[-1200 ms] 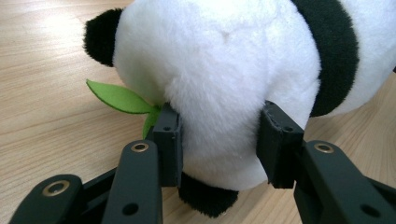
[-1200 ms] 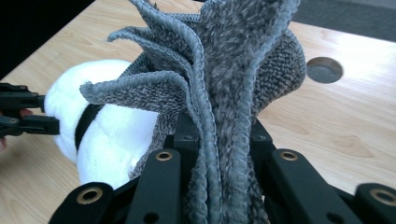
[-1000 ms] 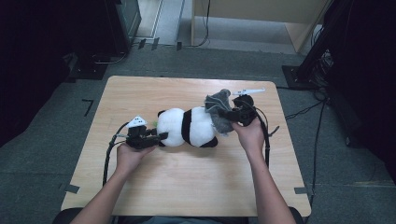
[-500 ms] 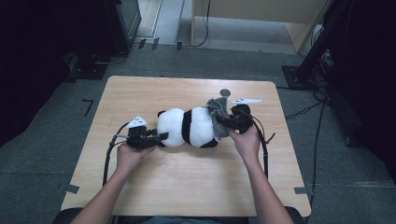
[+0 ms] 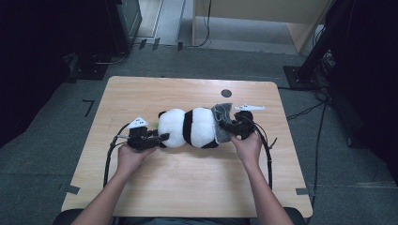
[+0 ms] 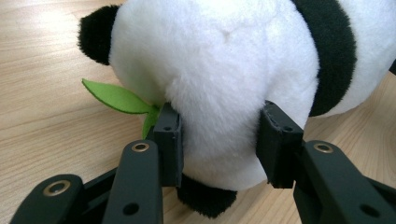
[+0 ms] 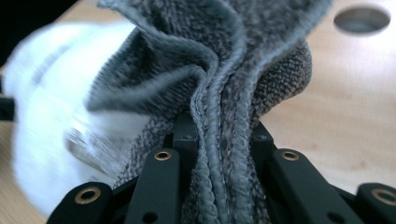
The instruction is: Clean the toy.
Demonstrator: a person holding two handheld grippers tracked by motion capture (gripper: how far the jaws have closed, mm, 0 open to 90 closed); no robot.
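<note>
A: Plush panda (image 5: 190,128) lies on its side near the middle of the counter (image 5: 187,187). Left gripper (image 5: 159,137) has its fingers (image 6: 169,140) clamped on the white fur at the head end; a green felt leaf (image 6: 116,97) sticks out just beside one finger.

B: Right gripper (image 5: 224,126)?

A: Its fingers (image 7: 184,135) are closed on a bunched fold of the grey knitted garment (image 5: 222,123), which sits over the panda's other end.

B: Risks?

A: Judged: the right grip holds only gathered fabric. A hard pull toward the head could slip the knit out of the fingers, or stretch it. The left hold is on soft pile, so the toy may squirm loose and slide on the counter if the two pulls are not opposed. The leaf could get pinched.

B: Containers?

A: None on the counter. The garment acts as a sleeve; only the panda's rear end is inside it. A round hole (image 5: 226,93) in the counter holds nothing visible.
</note>
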